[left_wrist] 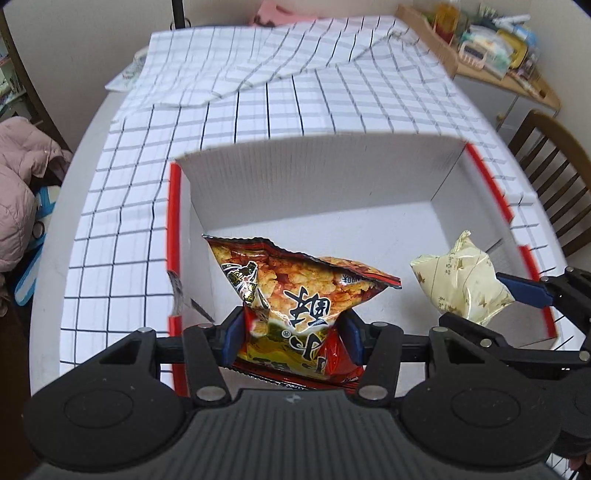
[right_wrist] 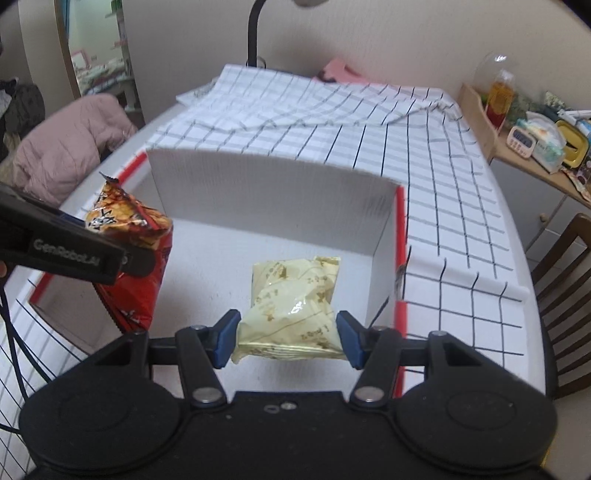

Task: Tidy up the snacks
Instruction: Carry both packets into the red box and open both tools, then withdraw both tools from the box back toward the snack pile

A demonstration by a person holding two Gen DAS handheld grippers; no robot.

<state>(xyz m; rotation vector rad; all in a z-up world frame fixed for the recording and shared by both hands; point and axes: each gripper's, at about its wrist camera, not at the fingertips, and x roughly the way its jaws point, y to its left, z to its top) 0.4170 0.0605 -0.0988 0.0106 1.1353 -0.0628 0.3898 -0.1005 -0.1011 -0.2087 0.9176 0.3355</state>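
My left gripper (left_wrist: 293,334) is shut on a red and orange snack bag (left_wrist: 295,291), and its blue pads squeeze the bag's lower part. The bag hangs over the left side of an open white box with red edges (left_wrist: 314,177). My right gripper (right_wrist: 288,338) is shut on a pale yellow snack bag (right_wrist: 291,299) over the box's floor (right_wrist: 221,251). In the left wrist view the yellow bag (left_wrist: 458,277) and the right gripper's fingers (left_wrist: 524,291) show at the right. The right wrist view has the red bag (right_wrist: 133,236) at the left, behind the left gripper's black arm.
The box stands on a table under a white grid-pattern cloth (left_wrist: 295,92). A wooden chair (left_wrist: 554,166) stands at the right. A cluttered wooden shelf (right_wrist: 535,140) is at the far right, a pink jacket (right_wrist: 66,144) at the left, a black lamp stem (right_wrist: 253,33) at the back.
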